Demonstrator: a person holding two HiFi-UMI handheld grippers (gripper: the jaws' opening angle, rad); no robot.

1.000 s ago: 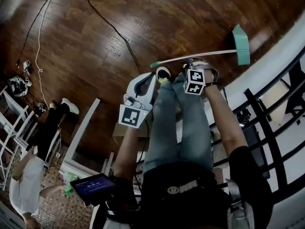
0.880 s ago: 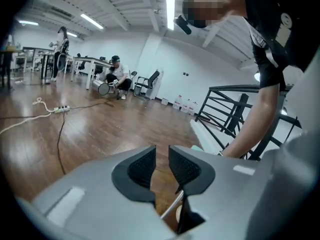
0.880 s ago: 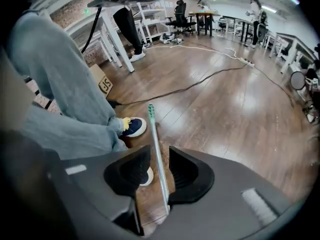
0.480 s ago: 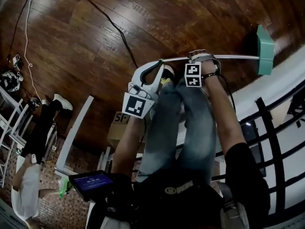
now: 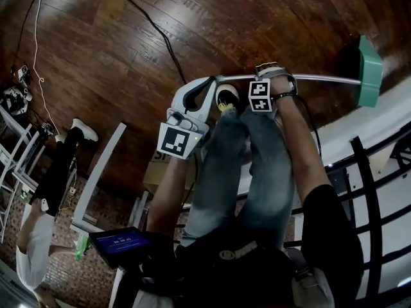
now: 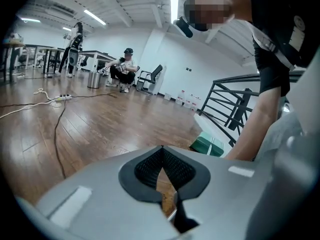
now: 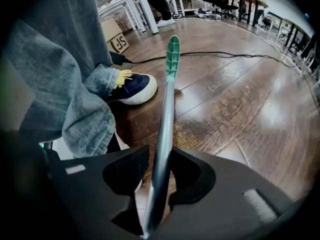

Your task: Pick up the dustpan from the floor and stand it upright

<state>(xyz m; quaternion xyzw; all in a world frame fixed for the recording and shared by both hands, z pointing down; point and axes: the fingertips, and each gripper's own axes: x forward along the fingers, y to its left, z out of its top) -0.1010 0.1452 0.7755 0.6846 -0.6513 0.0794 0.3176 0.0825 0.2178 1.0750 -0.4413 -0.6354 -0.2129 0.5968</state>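
The dustpan is lying down on the brown wood floor, not standing up. Its green pan is close to the white ledge with the black railing. Its long shiny handle runs from the pan toward the person's dark shoe, and the green end of the handle is just beside that shoe. The person is bent over it in blue jeans. The right gripper points down at the handle. Its jaws have just been opening and now they are spread, with the handle running between them. I can see a little gap on one side, so they are not squeezing it. The left gripper is near the green end of the handle. Its jaws are pressed together at the tips, with nothing between them. A black cable snakes across the floor. A small screen glows blue by the person's waist. Far across the room another person sits low near a chair.
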